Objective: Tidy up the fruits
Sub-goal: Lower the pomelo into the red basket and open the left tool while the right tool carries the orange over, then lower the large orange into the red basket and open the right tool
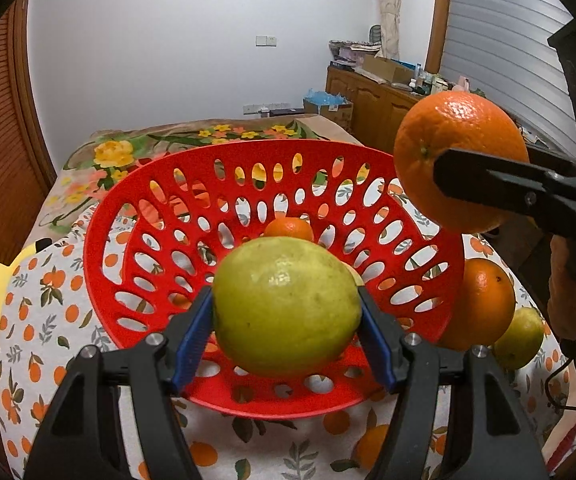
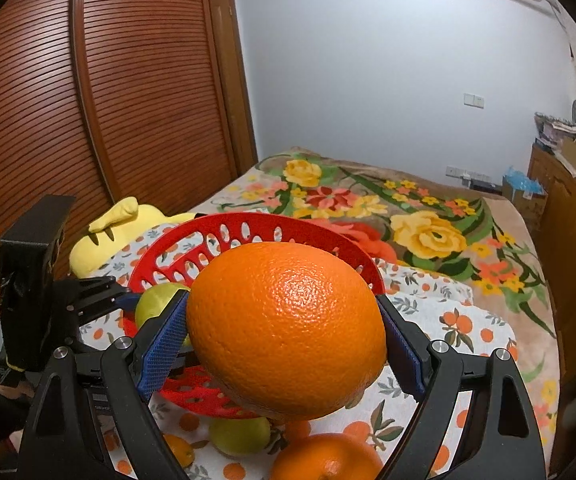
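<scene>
My left gripper [image 1: 286, 312] is shut on a yellow-green citrus fruit [image 1: 286, 304], held over the near side of a red perforated basket [image 1: 248, 184]. A small orange [image 1: 289, 229] lies inside the basket. My right gripper [image 2: 286, 332] is shut on a large orange [image 2: 286, 328], which hangs above the basket's [image 2: 256, 226] right rim. That large orange [image 1: 458, 160] also shows at upper right in the left wrist view. The held green fruit [image 2: 156, 304] and the left gripper's body appear at left in the right wrist view.
On the orange-print cloth [image 1: 40, 300] beside the basket lie another orange [image 1: 482, 308] and a green fruit [image 1: 522, 338]. A yellow plush toy [image 2: 116, 232] sits left of the basket. A floral blanket [image 2: 428, 220] covers the bed behind; a wooden cabinet [image 1: 372, 100] stands at right.
</scene>
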A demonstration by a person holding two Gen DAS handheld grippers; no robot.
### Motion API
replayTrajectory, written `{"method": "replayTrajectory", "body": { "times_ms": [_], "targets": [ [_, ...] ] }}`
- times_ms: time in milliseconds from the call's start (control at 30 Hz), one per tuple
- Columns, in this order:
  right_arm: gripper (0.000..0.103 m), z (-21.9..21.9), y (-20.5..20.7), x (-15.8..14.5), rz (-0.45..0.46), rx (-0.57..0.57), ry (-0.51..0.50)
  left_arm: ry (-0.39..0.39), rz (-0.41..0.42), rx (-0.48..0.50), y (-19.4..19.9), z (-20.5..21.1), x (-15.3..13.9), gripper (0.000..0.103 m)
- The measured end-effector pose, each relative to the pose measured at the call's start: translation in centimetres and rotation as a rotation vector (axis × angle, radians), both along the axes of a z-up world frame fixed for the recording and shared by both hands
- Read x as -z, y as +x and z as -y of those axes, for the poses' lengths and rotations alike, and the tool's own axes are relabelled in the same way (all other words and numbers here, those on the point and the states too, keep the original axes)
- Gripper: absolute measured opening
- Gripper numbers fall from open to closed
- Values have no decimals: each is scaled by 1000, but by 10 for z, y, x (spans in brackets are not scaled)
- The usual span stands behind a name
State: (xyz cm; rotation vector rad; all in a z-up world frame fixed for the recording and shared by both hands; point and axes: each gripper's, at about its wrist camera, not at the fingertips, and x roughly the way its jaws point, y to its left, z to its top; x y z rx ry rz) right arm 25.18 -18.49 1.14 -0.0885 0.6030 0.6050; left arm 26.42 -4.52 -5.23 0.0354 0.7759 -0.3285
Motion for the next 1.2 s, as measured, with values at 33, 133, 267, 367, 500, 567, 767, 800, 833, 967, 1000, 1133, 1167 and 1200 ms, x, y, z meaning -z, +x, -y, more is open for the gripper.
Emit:
{"method": "replayTrajectory", "body": {
  "times_ms": [33, 133, 267, 367, 500, 567, 767, 800, 833, 967, 1000, 1133, 1167, 1200],
  "targets": [
    [90, 0, 1, 0, -1, 0, -1, -4, -2, 1, 0, 0, 0, 67],
    [90, -1, 3, 0, -4, 1, -6, -14, -5, 1, 1, -1, -1, 67],
    [90, -1, 6, 1, -6, 2, -9, -20, -6, 3, 1, -3, -2, 67],
    [90, -2, 6, 1, -7, 1, -14, -30, -8, 7, 2, -5, -2, 67],
    [90, -3, 6, 1, -7, 1, -14, -45, 9, 6, -1, -7, -4, 69],
    [90, -3, 7, 1, -6, 1, -15, -59, 28, -2, -5, -10, -9, 70],
    [90, -5, 11, 2, -9, -5, -24, -67, 81, -36, -12, -23, -25, 72],
    [91, -6, 12, 2, -9, -8, -28, -67, 90, -44, -14, -27, -28, 72],
    [91, -8, 13, 3, -10, -11, -34, -67, 97, -53, -15, -31, -29, 72],
    [91, -19, 18, 6, -31, -30, -59, -62, 118, -93, -18, -47, -33, 72],
    [91, -22, 20, 7, -40, -33, -66, -57, 126, -103, -18, -51, -33, 72],
    [91, -34, 26, 14, -75, -48, -98, -40, 138, -140, -19, -66, -32, 73],
    [91, -37, 26, 16, -84, -55, -101, -43, 135, -145, -19, -71, -30, 73],
    [91, -40, 25, 19, -97, -63, -105, -45, 134, -152, -19, -74, -30, 73]
  ]
}}
